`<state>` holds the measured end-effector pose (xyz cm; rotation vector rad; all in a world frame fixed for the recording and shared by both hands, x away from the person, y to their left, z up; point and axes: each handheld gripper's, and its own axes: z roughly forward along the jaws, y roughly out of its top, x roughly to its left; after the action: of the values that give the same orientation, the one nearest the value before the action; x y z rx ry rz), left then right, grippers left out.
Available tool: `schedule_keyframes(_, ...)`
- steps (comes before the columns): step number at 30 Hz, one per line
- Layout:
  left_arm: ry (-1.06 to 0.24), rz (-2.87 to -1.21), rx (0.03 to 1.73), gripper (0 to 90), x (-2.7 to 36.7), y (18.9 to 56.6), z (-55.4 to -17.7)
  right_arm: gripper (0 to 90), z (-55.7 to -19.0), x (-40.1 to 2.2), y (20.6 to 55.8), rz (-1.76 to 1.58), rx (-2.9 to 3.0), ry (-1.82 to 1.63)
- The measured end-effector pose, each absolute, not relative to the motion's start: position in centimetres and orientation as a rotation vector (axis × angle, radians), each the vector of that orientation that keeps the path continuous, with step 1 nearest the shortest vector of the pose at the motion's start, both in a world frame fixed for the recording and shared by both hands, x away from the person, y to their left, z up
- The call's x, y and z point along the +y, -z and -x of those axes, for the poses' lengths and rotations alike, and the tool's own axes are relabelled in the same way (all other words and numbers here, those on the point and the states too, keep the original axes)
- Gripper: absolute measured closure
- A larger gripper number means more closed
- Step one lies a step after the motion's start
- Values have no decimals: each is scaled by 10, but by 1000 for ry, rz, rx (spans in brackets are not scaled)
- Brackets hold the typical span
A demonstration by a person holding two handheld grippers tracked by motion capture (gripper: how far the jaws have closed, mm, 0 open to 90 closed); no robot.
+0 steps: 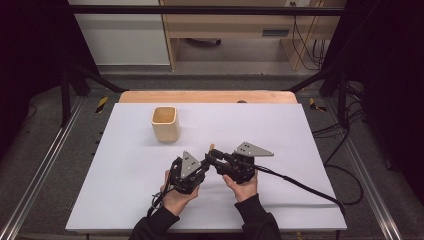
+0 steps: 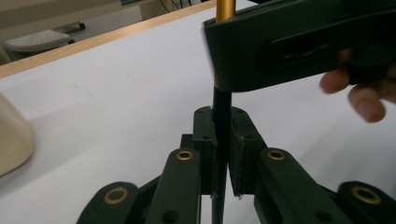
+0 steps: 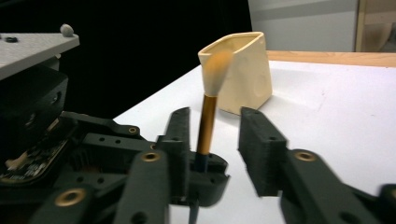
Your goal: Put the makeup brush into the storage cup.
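The left gripper pinches the brush upright near the counter's middle, the right gripper spread around it; the cup at eleven o'clock waits empty.

The left gripper has its jaws clamped tight; the right gripper meets it tip to tip, jaws parted, near the table's front edge.
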<state>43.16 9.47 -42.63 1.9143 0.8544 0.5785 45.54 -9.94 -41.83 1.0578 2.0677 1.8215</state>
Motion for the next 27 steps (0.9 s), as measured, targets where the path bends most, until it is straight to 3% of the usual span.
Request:
schedule_keyframes(14, -580, -1856, 928, 819, 129, 421, -436, 234, -453, -118, 403, -1033, 2053, -1649)
schedule_keyframes(27, -587, -1798, 963, 819, 162, 413, -433, 114, -450, -153, 416, -1112, 2054, -1473)
